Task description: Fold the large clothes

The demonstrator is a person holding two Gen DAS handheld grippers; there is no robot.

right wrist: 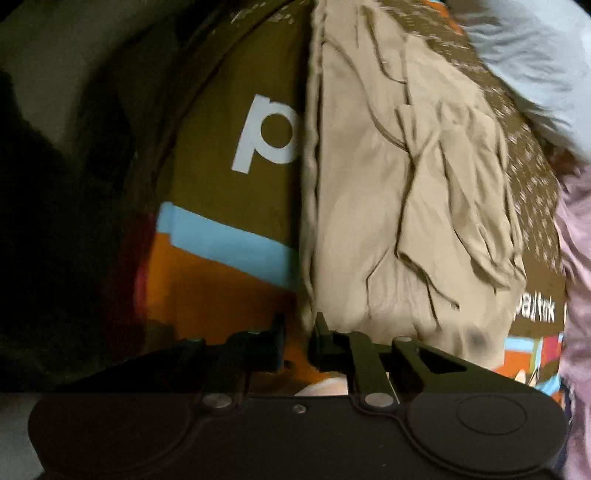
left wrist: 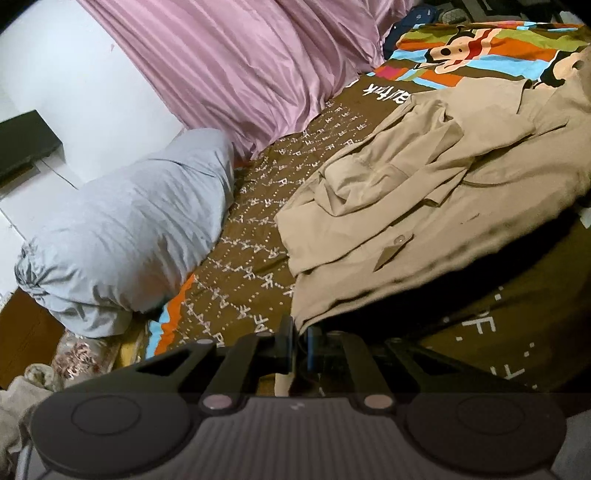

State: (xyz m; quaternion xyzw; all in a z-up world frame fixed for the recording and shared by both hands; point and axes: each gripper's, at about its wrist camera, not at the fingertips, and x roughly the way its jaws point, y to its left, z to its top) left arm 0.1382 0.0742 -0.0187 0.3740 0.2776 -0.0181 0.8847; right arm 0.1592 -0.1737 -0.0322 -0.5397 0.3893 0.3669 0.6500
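A large beige coat [left wrist: 424, 192] lies crumpled on a brown patterned bedspread [left wrist: 251, 229]. My left gripper [left wrist: 300, 334] is shut on the coat's near edge, which rises a little off the bed with shadow under it. In the right wrist view the same coat [right wrist: 388, 206] runs away from the camera down the bed. My right gripper [right wrist: 300, 334] is shut on the coat's near edge, with a strip of fabric pinched between the narrow jaws.
A grey pillow [left wrist: 129, 236] lies at the bed's left side against a white wall. A pink curtain [left wrist: 236, 62] hangs behind the bed. The bedspread [right wrist: 229, 236] has bright cartoon stripes. Dark bags [left wrist: 413, 22] sit at the far end.
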